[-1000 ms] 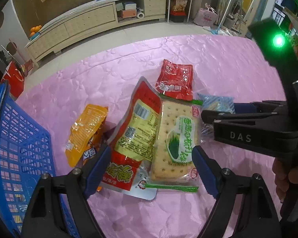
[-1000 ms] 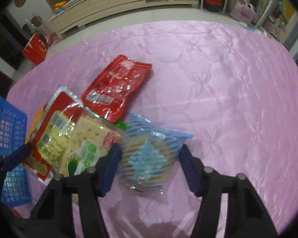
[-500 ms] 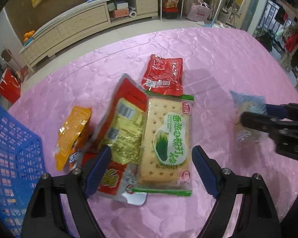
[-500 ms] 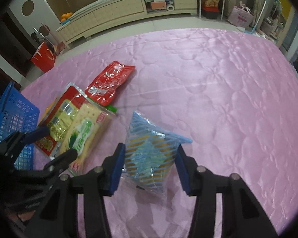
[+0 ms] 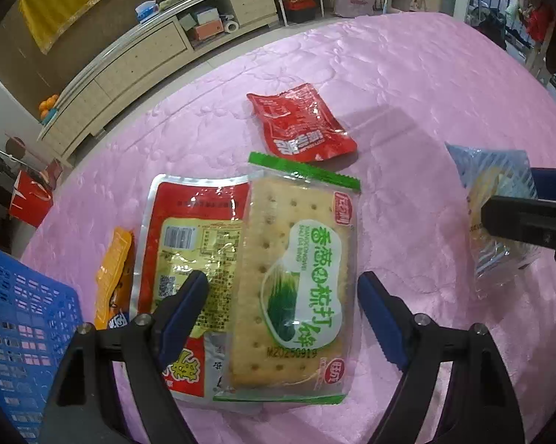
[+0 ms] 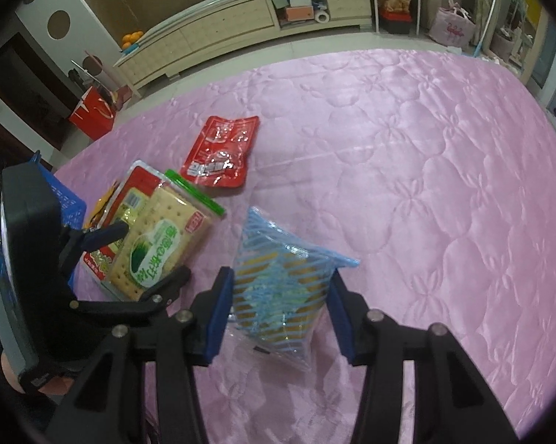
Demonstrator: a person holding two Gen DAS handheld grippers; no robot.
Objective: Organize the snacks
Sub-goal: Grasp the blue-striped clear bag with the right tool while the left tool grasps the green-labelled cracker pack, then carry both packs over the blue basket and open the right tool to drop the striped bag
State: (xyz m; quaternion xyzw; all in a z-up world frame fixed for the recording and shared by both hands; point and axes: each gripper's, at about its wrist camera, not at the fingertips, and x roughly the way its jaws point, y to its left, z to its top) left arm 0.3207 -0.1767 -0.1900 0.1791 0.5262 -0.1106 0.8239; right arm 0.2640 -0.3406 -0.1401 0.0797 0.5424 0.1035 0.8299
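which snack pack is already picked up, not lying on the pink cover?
The blue-striped clear pack, clamped between the right gripper fingers. The cracker pack, red pouch, red-yellow bag and orange packet all lie flat.

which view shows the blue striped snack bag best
The right wrist view: the blue striped snack bag sits whole between the right claw pads, which grip its sides. The left wrist view shows it only at the right edge, partly hidden by that claw.
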